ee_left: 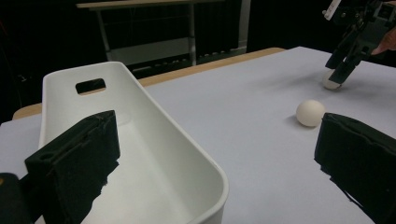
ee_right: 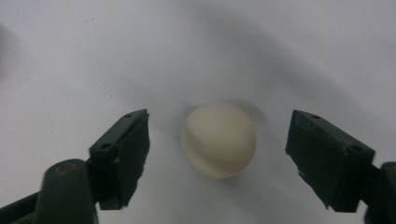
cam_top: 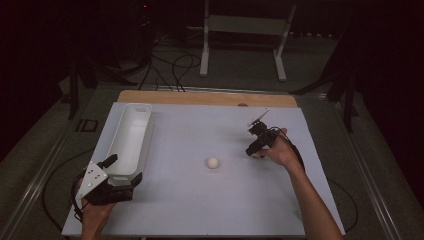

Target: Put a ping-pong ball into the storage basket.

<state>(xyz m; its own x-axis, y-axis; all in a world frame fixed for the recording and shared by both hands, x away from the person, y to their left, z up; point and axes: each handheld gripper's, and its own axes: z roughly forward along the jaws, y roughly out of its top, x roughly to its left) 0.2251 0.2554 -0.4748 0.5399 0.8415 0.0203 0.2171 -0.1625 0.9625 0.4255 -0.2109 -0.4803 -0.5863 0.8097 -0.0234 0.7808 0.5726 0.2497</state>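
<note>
Nearest me, the left hand-held gripper [cam_top: 114, 175] waits wide open at the white bin's [cam_top: 131, 131] near end, while the right hand-held gripper [ee_right: 217, 154] straddles one ball [ee_right: 218, 139] on the tabletop [cam_top: 200, 200], jaws not yet touching it; another ball [cam_top: 213, 162] lies mid-table, so nothing is binned yet.

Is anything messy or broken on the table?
Nothing stands out. One ball sits loose mid-table, another ball lies between the open right claw pads, untouched. The white bin stands upright with the left claw straddling its near rim.
</note>
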